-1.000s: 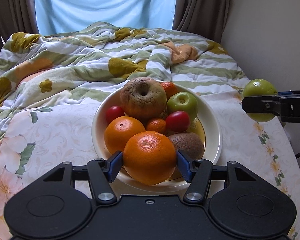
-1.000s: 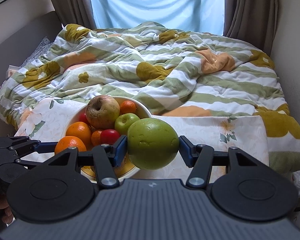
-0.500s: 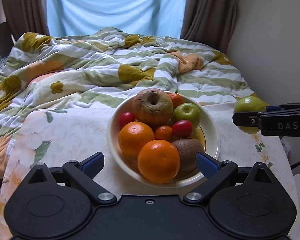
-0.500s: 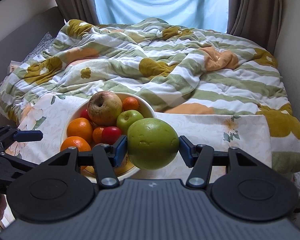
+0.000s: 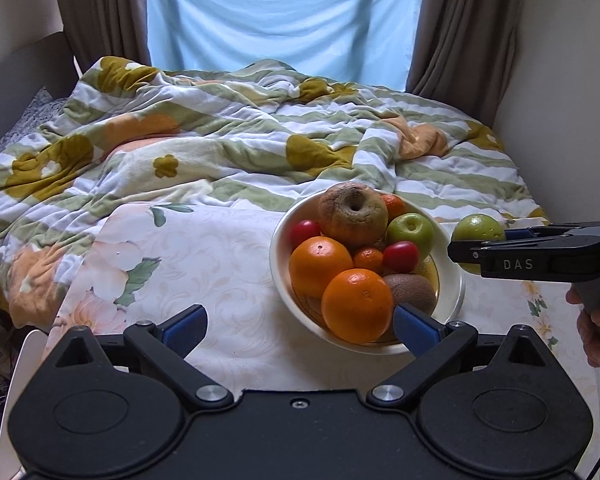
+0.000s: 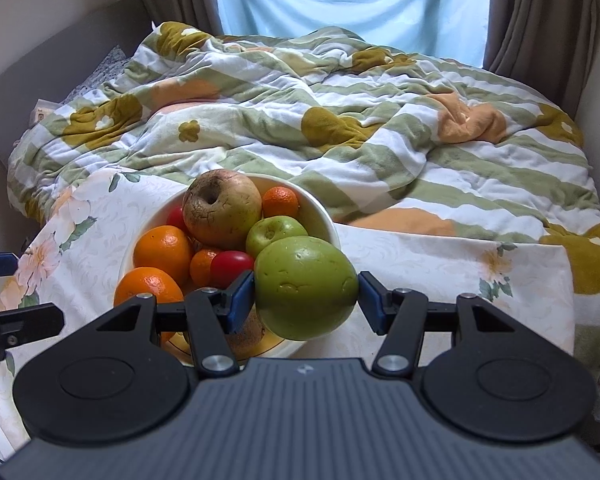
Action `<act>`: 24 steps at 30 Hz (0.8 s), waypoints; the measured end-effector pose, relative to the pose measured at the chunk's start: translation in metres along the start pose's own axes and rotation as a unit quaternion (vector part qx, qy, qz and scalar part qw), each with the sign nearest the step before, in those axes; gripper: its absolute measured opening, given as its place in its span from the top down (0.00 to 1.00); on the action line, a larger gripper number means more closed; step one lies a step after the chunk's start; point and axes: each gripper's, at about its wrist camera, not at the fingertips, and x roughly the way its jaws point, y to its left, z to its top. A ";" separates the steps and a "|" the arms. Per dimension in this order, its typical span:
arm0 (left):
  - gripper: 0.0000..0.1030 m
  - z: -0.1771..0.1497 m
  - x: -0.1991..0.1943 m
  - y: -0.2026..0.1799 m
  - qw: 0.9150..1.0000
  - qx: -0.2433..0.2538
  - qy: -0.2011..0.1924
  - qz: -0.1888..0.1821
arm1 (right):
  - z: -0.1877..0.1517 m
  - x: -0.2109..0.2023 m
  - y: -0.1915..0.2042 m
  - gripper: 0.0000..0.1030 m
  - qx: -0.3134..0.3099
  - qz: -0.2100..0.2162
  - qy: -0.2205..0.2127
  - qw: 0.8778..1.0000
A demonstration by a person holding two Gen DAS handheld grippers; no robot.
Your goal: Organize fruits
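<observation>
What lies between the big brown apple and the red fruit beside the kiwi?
A small tangerine lies between the brown apple and the red fruit, seen in the left wrist view.

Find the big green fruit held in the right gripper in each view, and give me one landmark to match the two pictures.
Left wrist view: the big green fruit is at the far right edge, past the bowl, partly hidden behind the right gripper.
Right wrist view: the big green fruit sits bottom center, clamped in the right gripper.
Shared landmark: the white bowl of fruit.
</observation>
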 end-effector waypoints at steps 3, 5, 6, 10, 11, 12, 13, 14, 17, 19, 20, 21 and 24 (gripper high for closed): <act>0.02 -0.003 0.001 -0.001 1.000 -0.002 0.002 0.007 | -0.002 0.009 -0.001 0.31 -0.010 0.006 -0.002 1.000; 0.02 -0.005 0.002 -0.002 1.000 -0.004 0.003 0.009 | -0.004 0.014 -0.001 0.31 -0.016 0.012 -0.002 1.000; 0.02 -0.005 0.002 -0.003 1.000 -0.005 0.003 0.010 | -0.004 0.017 -0.001 0.31 -0.019 0.014 -0.002 1.000; 0.02 -0.007 0.004 -0.005 1.000 -0.007 0.003 0.017 | -0.006 0.022 -0.001 0.31 -0.029 0.026 -0.004 0.999; 0.02 -0.007 0.005 -0.005 1.000 -0.008 0.003 0.019 | -0.006 0.023 0.000 0.31 -0.031 0.029 -0.004 0.999; 0.02 -0.007 0.005 -0.005 1.000 -0.009 0.003 0.020 | -0.007 0.024 0.000 0.31 -0.033 0.032 -0.006 0.999; 0.02 -0.008 0.005 -0.006 1.000 -0.010 0.004 0.022 | -0.007 0.025 0.001 0.31 -0.035 0.035 -0.006 0.999; 0.02 -0.008 0.005 -0.007 1.000 -0.010 0.004 0.023 | -0.007 0.026 0.001 0.31 -0.037 0.038 -0.007 0.999; 0.02 -0.009 0.004 -0.008 1.000 -0.010 0.006 0.028 | -0.008 0.023 0.002 0.28 -0.047 0.053 -0.021 0.997; 0.02 -0.009 0.003 -0.010 0.999 -0.009 0.006 0.031 | -0.008 0.021 0.005 0.04 -0.060 0.049 -0.023 0.997; 0.02 -0.009 0.002 -0.011 0.999 -0.009 0.007 0.032 | -0.008 0.021 0.006 0.00 -0.065 0.041 -0.020 0.997; 0.02 -0.009 0.001 -0.011 0.999 -0.009 0.006 0.033 | -0.009 0.019 0.006 0.00 -0.066 0.033 -0.024 0.997; 0.02 -0.008 -0.002 -0.013 0.999 -0.007 0.005 0.033 | -0.011 0.016 0.003 0.00 -0.063 0.035 -0.019 0.997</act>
